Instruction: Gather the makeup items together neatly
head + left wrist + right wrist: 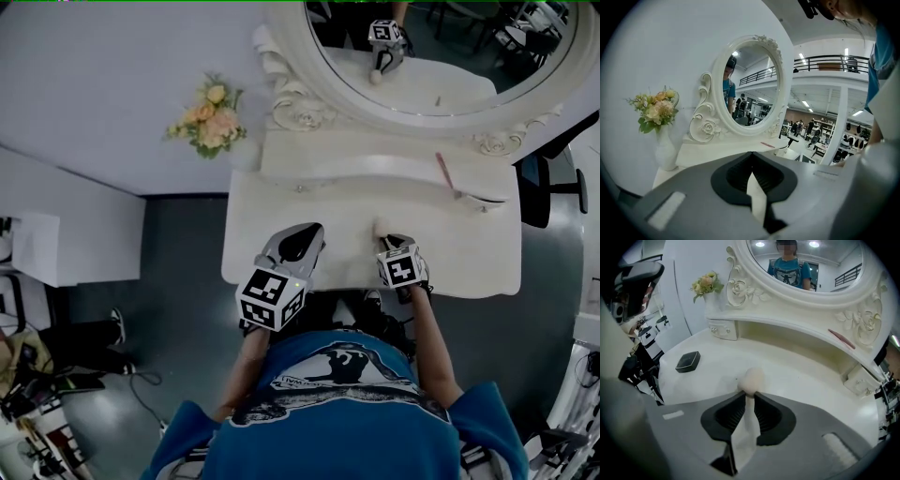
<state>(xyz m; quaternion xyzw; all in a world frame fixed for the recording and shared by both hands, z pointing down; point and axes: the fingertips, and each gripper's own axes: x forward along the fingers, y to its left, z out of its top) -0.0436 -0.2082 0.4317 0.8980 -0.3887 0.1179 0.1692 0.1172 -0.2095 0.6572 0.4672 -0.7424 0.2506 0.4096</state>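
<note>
Pinching a beige makeup sponge [753, 379] in the right gripper [749, 393], tilted down at the table [797, 376] near its near edge. Aiming the closed, empty left gripper [751, 153] almost level at the mirror [750, 84]. Hiding the sponge's near end between jaws.

Looking steeply down from the head onto the white carved dressing table [469, 253], and low along the left gripper [751, 153] and right gripper [749, 392] toward one shared oval white-framed mirror [750, 89], right seemingly nearer.
</note>
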